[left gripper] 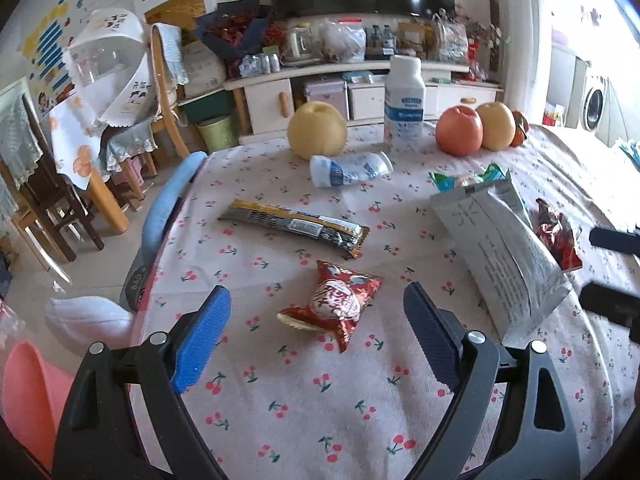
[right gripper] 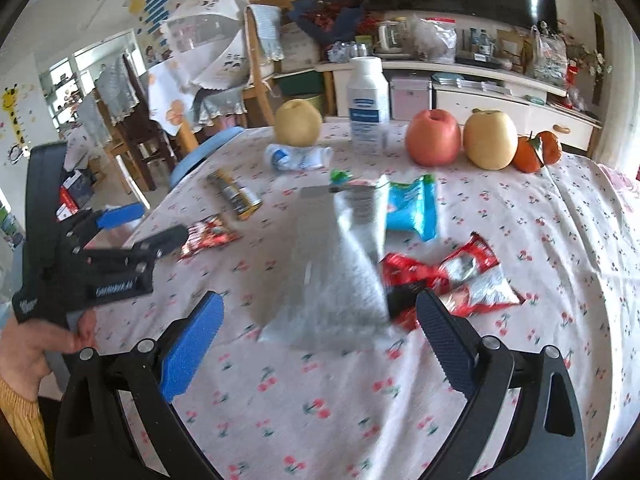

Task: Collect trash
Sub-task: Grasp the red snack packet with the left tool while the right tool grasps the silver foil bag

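Both grippers hang wide open over the table and we hold nothing in either. Our left gripper [left gripper: 316, 312] frames a small red snack packet [left gripper: 332, 306], crinkled foil with white print and serrated ends, lying flat on the cherry-print tablecloth [left gripper: 320, 420] near the front edge; the ribbed blue pad [left gripper: 204, 340] and the dark pad are both clear of it. Our right gripper [right gripper: 320, 332] sits over a grey-white pouch [right gripper: 336, 268], a flat matte sachet with fine printed text and a sealed end, blurred in the right wrist view; whether the pads touch it we cannot tell. Just right of the pouch lies a torn red foil wrapper [right gripper: 452, 276], shiny and crumpled. Behind it is a blue and green packet [right gripper: 412, 208]. Toward the left edge a long gold-and-black bar wrapper [left gripper: 294, 228] lies flat. Farther back a small white bottle [left gripper: 350, 168] lies on its side. Along the far edge stand a pear [left gripper: 318, 130], an upright white bottle [left gripper: 404, 98], a red apple [left gripper: 458, 130] and a second pear [left gripper: 496, 126].
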`<state>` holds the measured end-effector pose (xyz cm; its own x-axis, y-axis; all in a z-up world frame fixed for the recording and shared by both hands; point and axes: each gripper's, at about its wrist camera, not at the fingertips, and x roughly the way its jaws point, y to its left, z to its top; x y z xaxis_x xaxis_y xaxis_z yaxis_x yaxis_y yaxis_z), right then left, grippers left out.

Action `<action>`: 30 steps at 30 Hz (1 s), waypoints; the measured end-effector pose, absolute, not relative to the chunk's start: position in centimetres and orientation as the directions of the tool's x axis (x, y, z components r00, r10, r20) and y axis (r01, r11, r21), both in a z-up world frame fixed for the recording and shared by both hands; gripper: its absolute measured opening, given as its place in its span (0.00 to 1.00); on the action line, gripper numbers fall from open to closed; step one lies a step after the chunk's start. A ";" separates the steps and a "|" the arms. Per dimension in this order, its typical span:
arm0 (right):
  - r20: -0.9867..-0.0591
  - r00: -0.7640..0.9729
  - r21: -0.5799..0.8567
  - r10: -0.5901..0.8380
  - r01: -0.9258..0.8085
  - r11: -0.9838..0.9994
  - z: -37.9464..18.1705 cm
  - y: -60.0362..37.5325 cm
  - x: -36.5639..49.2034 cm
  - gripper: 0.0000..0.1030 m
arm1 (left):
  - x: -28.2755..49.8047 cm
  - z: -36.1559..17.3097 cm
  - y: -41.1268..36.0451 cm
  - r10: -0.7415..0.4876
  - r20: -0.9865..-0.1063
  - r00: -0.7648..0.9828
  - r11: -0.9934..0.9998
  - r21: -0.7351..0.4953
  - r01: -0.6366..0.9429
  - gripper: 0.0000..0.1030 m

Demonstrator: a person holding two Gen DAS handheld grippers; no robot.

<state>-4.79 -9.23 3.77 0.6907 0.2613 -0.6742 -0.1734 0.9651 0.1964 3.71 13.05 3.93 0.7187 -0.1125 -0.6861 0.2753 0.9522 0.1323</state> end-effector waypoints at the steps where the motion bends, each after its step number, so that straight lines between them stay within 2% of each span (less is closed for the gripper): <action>1: -0.675 0.687 0.210 0.269 -0.171 0.963 3.7 -9.4 -4.3 0.93 | 3.9 3.8 12.9 -0.108 -0.690 0.716 0.951 0.138 0.276 0.86; 18: -0.706 0.646 0.212 0.290 -0.198 0.957 2.1 -9.4 0.0 0.93 | 6.1 1.0 12.0 -0.038 -0.745 0.666 0.946 0.189 0.264 0.86; 22: -0.708 0.643 0.199 0.292 -0.216 0.956 2.0 -9.1 0.4 0.93 | 6.4 0.6 11.9 -0.028 -0.749 0.662 0.946 0.194 0.260 0.82; 23: -0.710 0.642 0.194 0.291 -0.219 0.956 2.0 -9.0 0.5 0.93 | 6.4 0.6 11.9 -0.027 -0.750 0.661 0.946 0.194 0.259 0.78; 30: -0.719 0.655 0.082 0.232 -0.252 0.964 1.2 -7.3 0.9 0.93 | 6.9 0.4 11.9 -0.038 -0.761 0.647 0.953 0.167 0.252 0.71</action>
<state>0.91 -7.26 1.23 0.6547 0.2324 -0.7193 -0.2524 0.9642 0.0817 6.94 11.93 0.37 0.6474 -0.0377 -0.7612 0.2524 0.9530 0.1675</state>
